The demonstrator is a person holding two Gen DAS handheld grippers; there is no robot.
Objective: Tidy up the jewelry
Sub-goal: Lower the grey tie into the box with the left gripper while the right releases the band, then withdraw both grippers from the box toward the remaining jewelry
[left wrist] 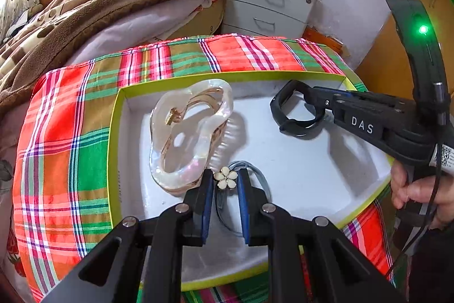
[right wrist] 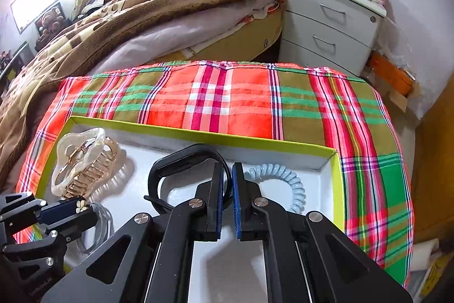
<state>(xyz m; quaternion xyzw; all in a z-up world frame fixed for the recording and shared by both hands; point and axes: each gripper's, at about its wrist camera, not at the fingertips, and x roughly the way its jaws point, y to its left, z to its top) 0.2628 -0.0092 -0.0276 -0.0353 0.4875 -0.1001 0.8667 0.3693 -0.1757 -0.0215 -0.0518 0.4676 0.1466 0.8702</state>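
Observation:
A shallow white box with a lime-green rim (left wrist: 113,132) lies on a plaid cloth. In it stands a pearly white and gold hair claw (left wrist: 193,132), also in the right wrist view (right wrist: 82,163). My left gripper (left wrist: 225,181) has its blue pads on either side of a grey hair tie with a cream flower charm (left wrist: 225,179); the gap looks slightly wider than the charm. My right gripper (right wrist: 226,183) is shut on a black band (right wrist: 181,161), held just above the box floor; it also shows in the left wrist view (left wrist: 295,110). A pale blue coil hair tie (right wrist: 286,183) lies right of it.
The plaid cloth (right wrist: 227,98) covers a small table. A bed with a brown blanket (right wrist: 127,13) is behind at left. A grey drawer cabinet (right wrist: 332,24) stands behind at right, with a glass and clutter on top.

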